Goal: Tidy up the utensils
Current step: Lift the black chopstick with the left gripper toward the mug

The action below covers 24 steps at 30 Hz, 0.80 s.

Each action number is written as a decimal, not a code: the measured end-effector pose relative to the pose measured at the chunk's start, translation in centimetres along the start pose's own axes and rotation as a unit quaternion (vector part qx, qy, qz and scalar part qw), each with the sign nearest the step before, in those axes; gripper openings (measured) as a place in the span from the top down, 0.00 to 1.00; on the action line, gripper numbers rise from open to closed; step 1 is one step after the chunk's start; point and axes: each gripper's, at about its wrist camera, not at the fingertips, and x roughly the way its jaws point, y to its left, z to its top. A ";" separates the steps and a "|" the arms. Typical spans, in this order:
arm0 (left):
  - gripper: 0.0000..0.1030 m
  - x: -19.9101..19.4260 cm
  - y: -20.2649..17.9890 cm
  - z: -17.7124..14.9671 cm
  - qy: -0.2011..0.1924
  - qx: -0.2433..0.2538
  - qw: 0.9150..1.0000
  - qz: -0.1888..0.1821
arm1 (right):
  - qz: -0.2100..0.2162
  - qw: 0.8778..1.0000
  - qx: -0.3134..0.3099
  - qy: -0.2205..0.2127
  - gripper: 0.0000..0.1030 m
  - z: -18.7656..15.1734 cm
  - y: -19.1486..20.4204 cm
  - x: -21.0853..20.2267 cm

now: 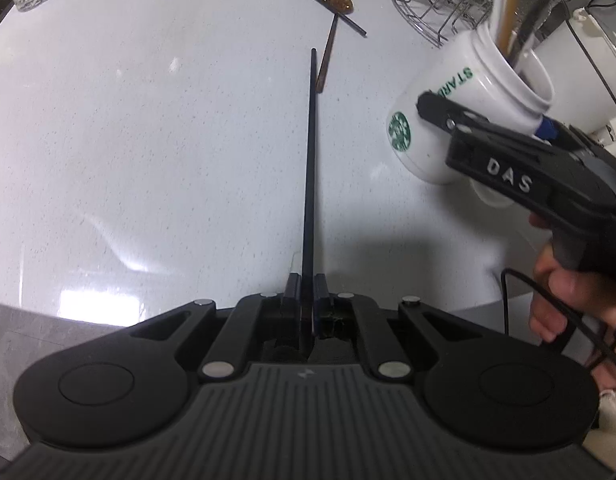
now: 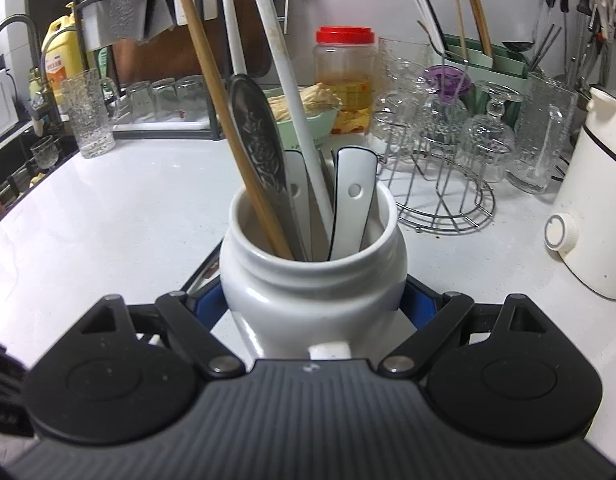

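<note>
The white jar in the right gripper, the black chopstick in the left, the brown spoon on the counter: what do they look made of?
White jar: probably glazed ceramic; glossy highlights, thick rounded rim.
Black chopstick: matte, dark and uniform; plastic, lacquered wood or coated metal, I cannot tell which.
Brown spoon: likely wood; warm brown, with a shiny, perhaps lacquered bowl.

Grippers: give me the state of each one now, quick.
Left gripper: shut on a black chopstick.
Right gripper: shut on the white Starbucks mug full of utensils.
</note>
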 end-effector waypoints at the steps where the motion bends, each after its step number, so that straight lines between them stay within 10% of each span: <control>1: 0.94 -0.1 0.0 -0.2 0.003 0.001 1.000 -0.002 | 0.003 1.000 -0.002 0.000 0.12 0.1 0.1 0.1; 16: 0.91 0.8 0.0 -1.7 0.039 -0.012 0.999 -0.009 | 0.017 1.000 -0.010 -0.004 0.12 0.7 1.2 0.9; 21: 0.51 0.6 -0.1 -2.1 0.046 -0.003 0.999 -0.018 | 0.017 1.000 -0.011 -0.006 0.12 0.6 1.3 0.9; 24: 0.51 0.1 0.1 -2.7 0.042 -0.001 0.999 -0.021 | 0.017 1.000 -0.011 -0.006 0.12 0.6 1.3 0.9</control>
